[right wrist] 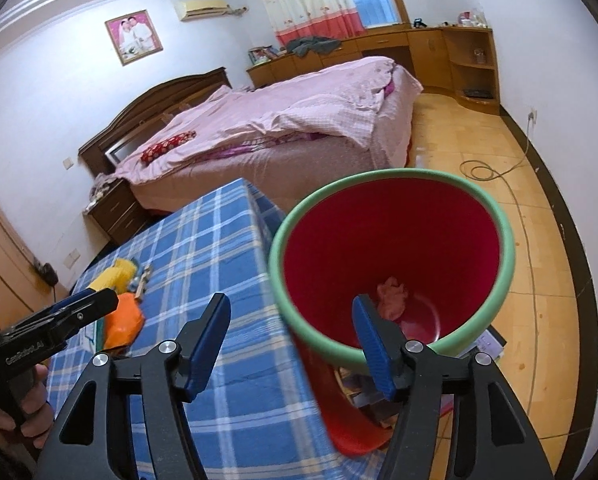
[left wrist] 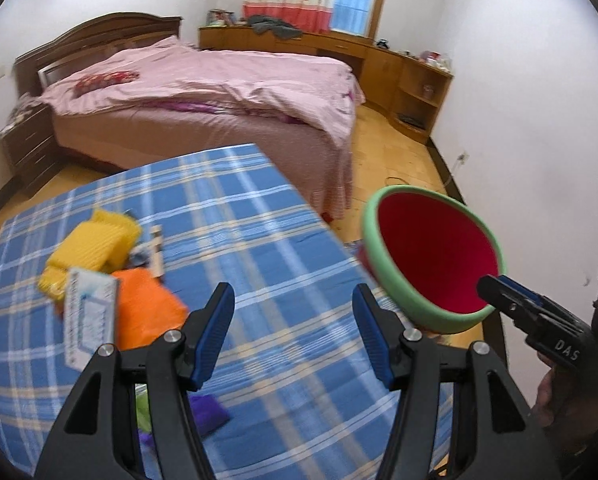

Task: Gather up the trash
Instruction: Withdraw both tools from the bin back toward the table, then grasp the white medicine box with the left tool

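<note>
Hovering over the checked bench (left wrist: 259, 216), we held both tools spread: left tool (left wrist: 295, 336), right tool (right wrist: 291, 344) beside the red bin (right wrist: 391, 248). Light, crinkly wrappers (left wrist: 99, 252) looked easiest pinched by an edge.

Table (left wrist: 259, 216) covered in blue plaid cloth. Lying on it, clustered toward one end: yellow ribbed package (left wrist: 89, 246), orange wrapper (left wrist: 147, 308), white printed carton (left wrist: 89, 320), small wooden piece (left wrist: 157, 252). Purple scrap (left wrist: 207, 410) apart, nearer the camera.
</note>
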Motion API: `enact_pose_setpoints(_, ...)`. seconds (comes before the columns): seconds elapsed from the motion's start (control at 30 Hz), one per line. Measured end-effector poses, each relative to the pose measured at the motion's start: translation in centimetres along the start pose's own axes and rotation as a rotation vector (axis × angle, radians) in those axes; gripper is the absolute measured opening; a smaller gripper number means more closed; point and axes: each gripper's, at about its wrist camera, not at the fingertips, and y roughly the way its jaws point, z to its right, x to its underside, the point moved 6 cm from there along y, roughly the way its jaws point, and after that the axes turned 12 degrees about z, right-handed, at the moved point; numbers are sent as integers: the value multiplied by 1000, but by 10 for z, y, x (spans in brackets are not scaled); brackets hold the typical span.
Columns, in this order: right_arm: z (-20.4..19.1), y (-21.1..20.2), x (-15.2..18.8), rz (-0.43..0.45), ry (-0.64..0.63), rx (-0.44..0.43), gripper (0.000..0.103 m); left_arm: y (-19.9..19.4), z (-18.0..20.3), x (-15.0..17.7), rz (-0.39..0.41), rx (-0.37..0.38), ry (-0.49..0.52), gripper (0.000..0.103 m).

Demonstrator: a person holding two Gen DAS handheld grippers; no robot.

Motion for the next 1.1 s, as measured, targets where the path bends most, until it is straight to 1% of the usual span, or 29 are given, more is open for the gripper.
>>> enact_pose_setpoints(0.27, -27, 5, 16, -34, -25, -25, 66, -14, -57, 14, 1, -114, -42, 61)
enact_pose_setpoints(0.4, -37, 10, 25, -54, -35, -32, 70, -14, -88, 24, -16, -169, -77, 61)
enact_pose_setpoints(0.5, -44, 14, 30, -67, -42, -33, 71, -12, -108, 30, -26, -222, -84, 66)
enact_pose_setpoints(0.53, -45, 16, 32, -71, -45, -32, 71, -11, -118, 33, -30, -245, -87, 67)
enact_pose_setpoints(0.63, -51, 21, 36, -84, -54, -31, 72, -7, -137, 41, -49, -283, -96, 67)
enact_pose_setpoints(0.9, -65, 32, 45, -110, -78, -39, 72, 10, -163, 55, -88, -319, -116, 67)
enact_pose_setpoints(1.1, -75, 41, 51, -132, -93, -46, 72, 20, -167, 59, -91, -300, -129, 67)
